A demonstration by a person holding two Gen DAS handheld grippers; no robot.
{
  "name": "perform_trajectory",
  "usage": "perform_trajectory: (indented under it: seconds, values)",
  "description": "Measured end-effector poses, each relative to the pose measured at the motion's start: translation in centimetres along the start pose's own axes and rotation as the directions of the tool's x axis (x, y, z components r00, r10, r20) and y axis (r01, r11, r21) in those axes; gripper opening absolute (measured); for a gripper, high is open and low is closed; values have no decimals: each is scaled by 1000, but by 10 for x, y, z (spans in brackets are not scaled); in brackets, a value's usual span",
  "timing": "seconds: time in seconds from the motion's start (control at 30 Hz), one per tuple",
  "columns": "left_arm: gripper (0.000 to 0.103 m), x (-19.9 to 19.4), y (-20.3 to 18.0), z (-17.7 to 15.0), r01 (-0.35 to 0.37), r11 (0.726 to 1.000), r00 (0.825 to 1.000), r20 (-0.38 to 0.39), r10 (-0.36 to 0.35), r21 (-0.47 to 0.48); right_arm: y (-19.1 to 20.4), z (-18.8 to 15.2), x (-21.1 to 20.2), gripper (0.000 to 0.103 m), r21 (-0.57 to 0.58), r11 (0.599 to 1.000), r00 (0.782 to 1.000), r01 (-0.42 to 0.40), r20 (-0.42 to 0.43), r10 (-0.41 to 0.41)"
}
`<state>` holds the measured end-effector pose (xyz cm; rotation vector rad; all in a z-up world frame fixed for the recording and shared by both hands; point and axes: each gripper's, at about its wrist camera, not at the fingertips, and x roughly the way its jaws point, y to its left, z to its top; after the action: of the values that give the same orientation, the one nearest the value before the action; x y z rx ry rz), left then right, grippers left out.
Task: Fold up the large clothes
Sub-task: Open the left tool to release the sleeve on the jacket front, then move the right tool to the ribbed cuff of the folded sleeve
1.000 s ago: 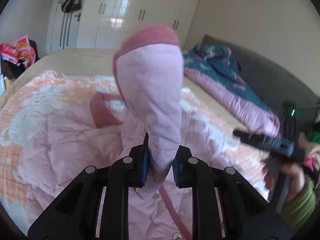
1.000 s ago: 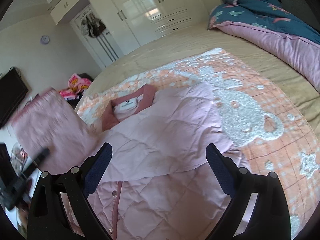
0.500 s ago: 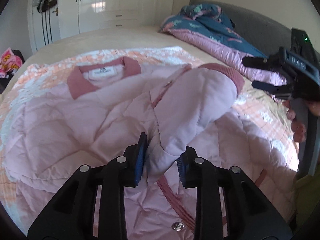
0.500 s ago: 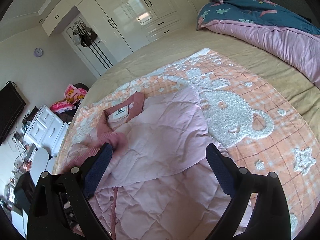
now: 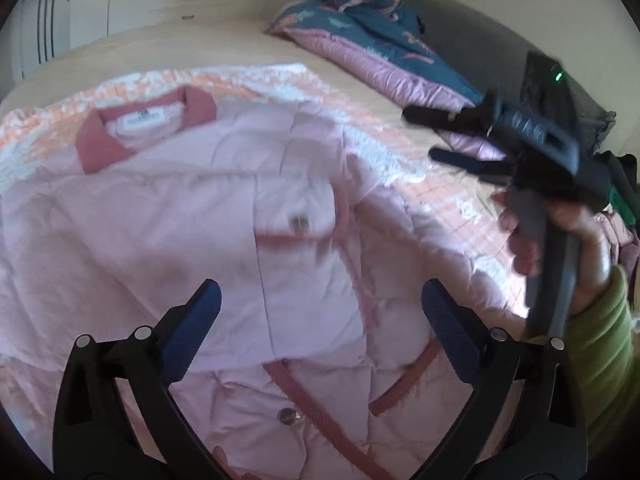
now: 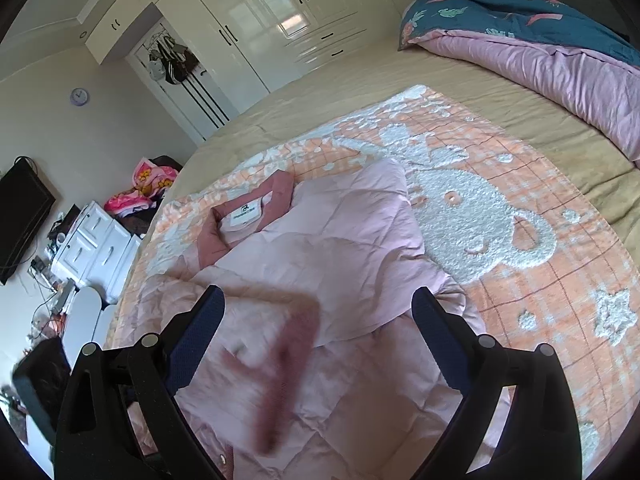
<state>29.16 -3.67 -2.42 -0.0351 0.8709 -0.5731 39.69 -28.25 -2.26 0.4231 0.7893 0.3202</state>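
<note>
A pale pink quilted jacket [image 5: 160,220] [image 6: 340,240] with a darker pink collar [image 5: 100,136] [image 6: 248,208] lies spread on the bed. One sleeve [image 5: 296,264] [image 6: 256,352] is laid across its front, blurred, with a darker cuff band [image 5: 296,236]. My left gripper [image 5: 320,292] hangs just above that sleeve. Its jaws are opening wide, and the pads touch nothing. My right gripper [image 6: 318,300] [image 5: 440,136] is open and empty over the jacket's right part, held in a person's hand [image 5: 528,240].
An orange blanket with a white bear [image 6: 480,232] lies under the jacket. A blue and pink duvet [image 6: 540,40] [image 5: 380,48] is heaped at the far right. White wardrobes [image 6: 280,20], white drawers [image 6: 92,248] and a dark screen [image 6: 24,216] stand beyond the bed.
The left gripper brought the raised sleeve down across the jacket, then opened and let it go. The right gripper kept still and open.
</note>
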Motion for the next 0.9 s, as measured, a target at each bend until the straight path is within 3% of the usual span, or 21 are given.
perform_trajectory:
  seconds: [0.13, 0.33, 0.43, 0.5, 0.63, 0.83, 0.9]
  values:
    - [94, -21, 13, 9, -117, 993, 991, 59, 117, 3, 9, -7, 9, 94, -6, 999, 998, -35, -52, 35]
    - [94, -57, 70, 23, -235, 961, 960, 120, 253, -146, 31, -27, 31, 94, -32, 996, 985, -80, -155, 74]
    - [94, -78, 97, 26, -287, 935, 936, 145, 320, -208, 39, -37, 41, 94, -45, 995, 977, -93, -197, 82]
    - [94, -94, 115, 27, -332, 909, 910, 169, 379, -254, 41, -43, 48, 94, -43, 995, 972, -92, -221, 80]
    - [94, -122, 151, 24, -356, 861, 878, 185, 441, -362, 42, -56, 65, 94, -10, 994, 955, -107, -279, 100]
    - [94, -147, 194, 13, -351, 804, 861, 172, 479, -481, 32, -76, 91, 94, 98, 991, 932, -90, -342, 118]
    - [94, -154, 204, 9, -339, 786, 859, 170, 483, -517, 33, -80, 93, 95, 95, 992, 937, -82, -332, 109]
